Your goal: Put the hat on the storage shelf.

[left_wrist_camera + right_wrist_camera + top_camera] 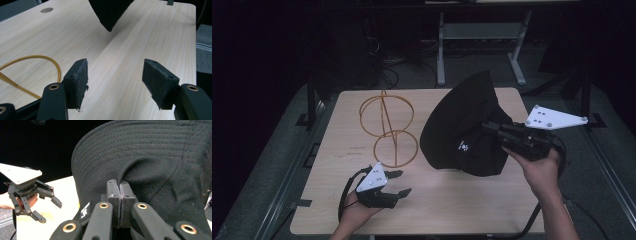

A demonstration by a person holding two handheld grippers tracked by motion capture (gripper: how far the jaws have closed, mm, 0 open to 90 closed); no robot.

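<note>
Lifting a black hat clear of the table while the other hand waits

Pinching a fold of the hat's cloth, the right gripper (pixel 119 195) has its two pads pressed together with the fabric caught between them, as the right gripper view makes plain. The grip sits on the crown just under the stitched brim, which probably explains why the black hat (pixel 464 130) hangs open and slack from that one point, with its mouth facing the table. In the left gripper view a corner of it dangles just above the wood, so most of it seems to be off the surface.

The left gripper (pixel 398 183) sits low near the front edge of the table (pixel 342 200), its jaws spread with nothing between them. Held like that it looks ready to take a second hold on the hat, though that is only a guess.

Between the two, nearer the left hand, stands the gold wire stand (pixel 387 129): hoops on a round base ring, untouched. Its shape suggests a rest for the hat, and the hat is carried beside it, not yet over it.
</note>
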